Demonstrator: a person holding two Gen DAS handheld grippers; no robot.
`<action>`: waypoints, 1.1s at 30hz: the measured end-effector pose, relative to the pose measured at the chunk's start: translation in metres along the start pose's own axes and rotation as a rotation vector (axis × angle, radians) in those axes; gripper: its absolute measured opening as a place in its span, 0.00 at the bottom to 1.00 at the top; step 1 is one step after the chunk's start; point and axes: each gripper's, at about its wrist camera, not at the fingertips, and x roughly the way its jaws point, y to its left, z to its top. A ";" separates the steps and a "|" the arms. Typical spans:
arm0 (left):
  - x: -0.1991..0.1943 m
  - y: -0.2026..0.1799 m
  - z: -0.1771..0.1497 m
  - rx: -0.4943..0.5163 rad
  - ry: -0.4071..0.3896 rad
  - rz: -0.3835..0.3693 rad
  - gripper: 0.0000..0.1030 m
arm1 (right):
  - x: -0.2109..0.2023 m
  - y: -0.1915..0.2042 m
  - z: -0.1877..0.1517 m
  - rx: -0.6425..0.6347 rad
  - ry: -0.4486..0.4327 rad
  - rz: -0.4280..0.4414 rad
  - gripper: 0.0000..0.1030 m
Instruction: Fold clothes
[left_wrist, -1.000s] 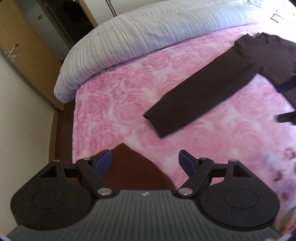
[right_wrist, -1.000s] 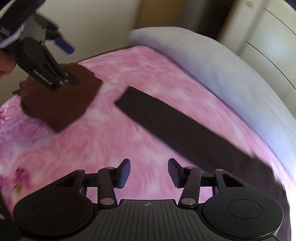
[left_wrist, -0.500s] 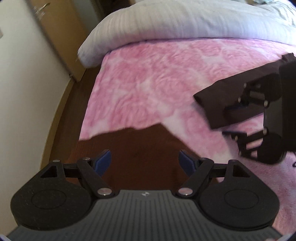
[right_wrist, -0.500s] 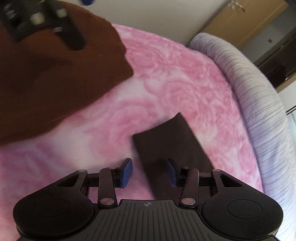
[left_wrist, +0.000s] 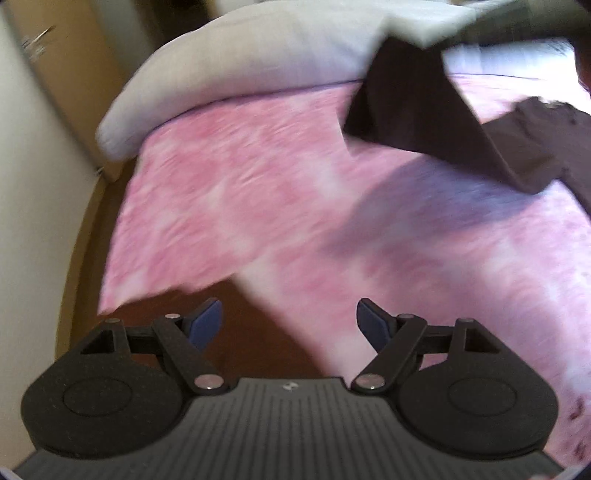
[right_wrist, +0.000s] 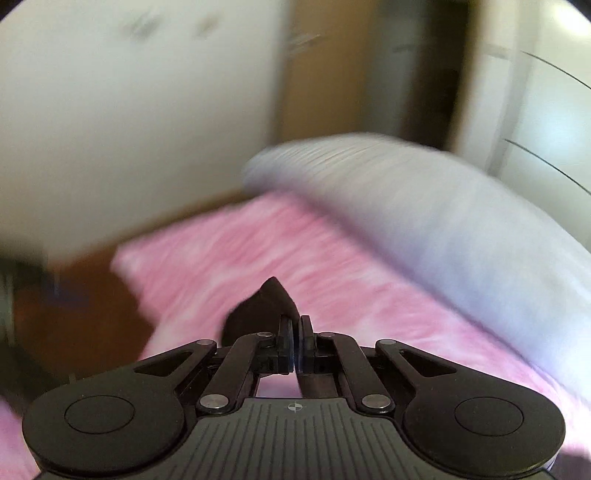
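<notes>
The right gripper (right_wrist: 295, 345) has its jaws pressed together on a fold of dark cloth, the sleeve (right_wrist: 264, 310), which sticks up and to the left from between the pads. Past it lies the pink bedspread (right_wrist: 369, 306), and beyond that the grey duvet (right_wrist: 424, 206) runs along the far edge of the bed. The right wrist view is blurred, so nothing finer shows.

The left gripper (left_wrist: 289, 321) stands wide, its blue pads (left_wrist: 207, 319) well apart with nothing between them. It hovers over the near left corner of the bed, where a brown cloth (left_wrist: 236, 332) lies on the bedspread (left_wrist: 258, 192) just beneath and ahead of the pads; whether they touch it I cannot tell.

In the left wrist view the sleeve (left_wrist: 410, 107) hangs lifted above the bedspread toward the far right, casting a shadow on the pink below. It runs down to the rest of the dark garment (left_wrist: 546, 144), which lies at the right edge of the bed. The duvet (left_wrist: 240, 66) is bunched along the far edge, and a wooden door (left_wrist: 62, 62) stands by the wall at far left.
</notes>
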 end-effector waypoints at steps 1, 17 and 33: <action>-0.001 -0.012 0.008 0.023 -0.015 -0.017 0.75 | -0.020 -0.030 0.004 0.057 -0.042 -0.038 0.00; 0.019 -0.266 0.113 0.157 -0.031 -0.149 0.75 | -0.226 -0.418 -0.292 0.866 0.047 -0.652 0.01; 0.103 -0.374 0.162 0.317 0.018 -0.160 0.72 | -0.234 -0.455 -0.384 0.953 0.194 -0.473 0.03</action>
